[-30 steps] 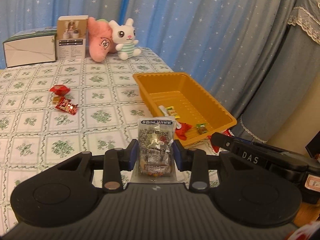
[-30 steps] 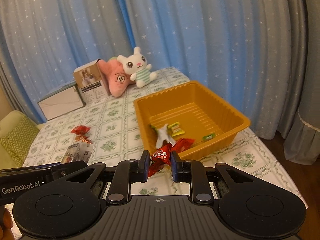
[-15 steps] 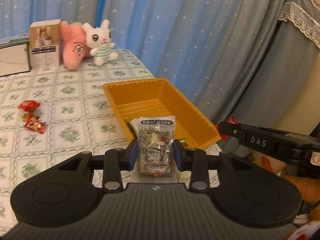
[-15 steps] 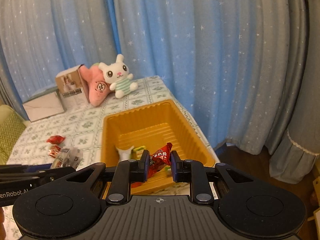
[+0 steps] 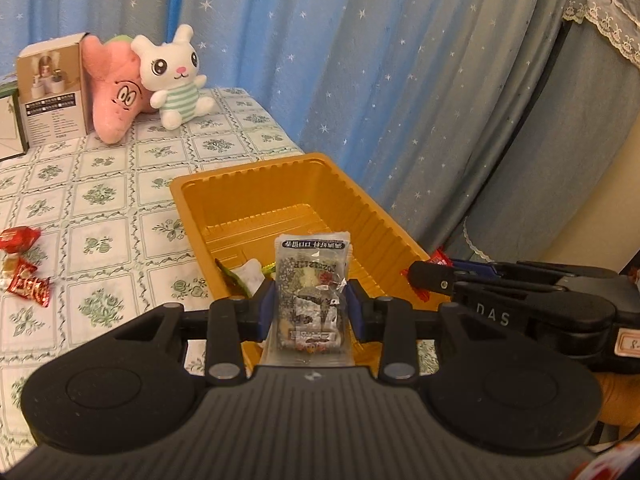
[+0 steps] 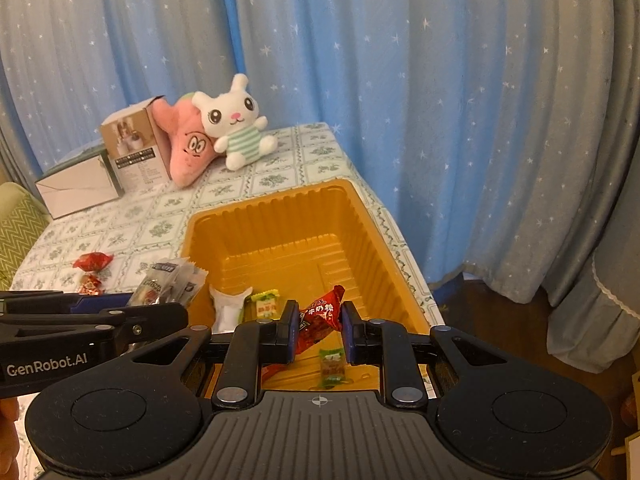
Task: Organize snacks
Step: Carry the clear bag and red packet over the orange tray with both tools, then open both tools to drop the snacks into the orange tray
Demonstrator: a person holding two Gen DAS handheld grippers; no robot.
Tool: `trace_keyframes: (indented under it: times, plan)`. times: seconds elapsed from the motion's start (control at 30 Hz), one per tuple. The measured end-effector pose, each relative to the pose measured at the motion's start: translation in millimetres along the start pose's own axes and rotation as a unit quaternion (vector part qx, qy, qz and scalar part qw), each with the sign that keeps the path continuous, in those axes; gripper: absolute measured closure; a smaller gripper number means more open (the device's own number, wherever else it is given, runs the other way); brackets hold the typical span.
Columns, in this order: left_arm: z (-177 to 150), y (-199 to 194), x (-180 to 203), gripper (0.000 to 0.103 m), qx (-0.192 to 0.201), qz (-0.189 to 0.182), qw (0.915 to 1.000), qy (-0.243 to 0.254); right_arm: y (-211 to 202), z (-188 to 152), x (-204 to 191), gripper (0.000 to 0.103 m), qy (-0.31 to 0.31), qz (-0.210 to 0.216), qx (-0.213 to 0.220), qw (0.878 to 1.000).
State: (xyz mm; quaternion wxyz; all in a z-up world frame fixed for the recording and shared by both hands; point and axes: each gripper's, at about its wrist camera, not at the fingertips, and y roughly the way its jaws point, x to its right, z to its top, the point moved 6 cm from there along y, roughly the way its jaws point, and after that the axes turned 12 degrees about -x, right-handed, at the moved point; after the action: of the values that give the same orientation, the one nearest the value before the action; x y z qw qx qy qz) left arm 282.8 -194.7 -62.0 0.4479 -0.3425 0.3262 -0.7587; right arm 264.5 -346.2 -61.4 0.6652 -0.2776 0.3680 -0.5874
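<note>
Orange tray [image 6: 384, 240] with small sweets; left jaws gripping clear packet [image 5: 312, 292], right jaws red packet [image 6: 320, 318].

A clear snack packet [image 5: 311, 294] with dark print stands upright above the near end of the orange tray [image 5: 360, 208]. A red wrapper [image 6: 318, 318] hangs tilted over that tray. Inside the tray lie a white packet [image 6: 228, 308], a yellow candy [image 6: 267, 305] and a green candy [image 6: 333, 366]; two red candies [image 5: 24, 264] lie left of it.

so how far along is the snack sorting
Done: several small packets, including a white one, lie in the orange tray. In hand: the left gripper holds a clear snack packet and the right gripper a red packet, both over the tray. Left: red candies on the tablecloth.
</note>
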Motion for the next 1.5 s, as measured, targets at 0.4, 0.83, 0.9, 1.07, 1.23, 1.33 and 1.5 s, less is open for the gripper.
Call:
trace_keyframes:
  times: [0.4,0.83,0.9,1.07,1.23,1.33,1.5]
  plan:
    - [8.7,38.0,-3.6,0.068,-0.027,-0.005,0.9996,0.005,27.4,3.1,18.5,0.081,0.023,0.004,-0.02,1.0]
    - [1.4,16.3,-22.6,0.062,-0.01,0.011,0.9999,-0.006,29.7,2.7,16.9,0.081,0.032,0.022,-0.021,0.999]
    - [-0.6,11.6,-25.4,0.058,-0.005,0.014,0.9998,-0.01,29.5,3.1,14.8,0.081,0.035,0.028,-0.021,0.999]
    - [-5.3,2.9,-29.7,0.057,0.001,0.016,0.9998,-0.014,29.7,5.6,10.2,0.08,0.048,0.055,-0.026,0.997]
    - [-9.3,-6.0,-33.2,0.052,0.004,0.017,0.9997,-0.019,22.7,10.4,13.0,0.025,0.081,0.082,-0.014,0.993]
    - [-13.2,-12.6,-34.3,0.05,0.007,0.021,0.9995,-0.02,11.4,12.3,12.6,0.025,0.078,0.076,0.002,0.994]
    - [-22.8,-29.7,-34.0,0.042,0.015,0.033,0.9991,-0.02,-7.8,7.4,6.6,0.025,0.073,0.063,0.011,0.995]
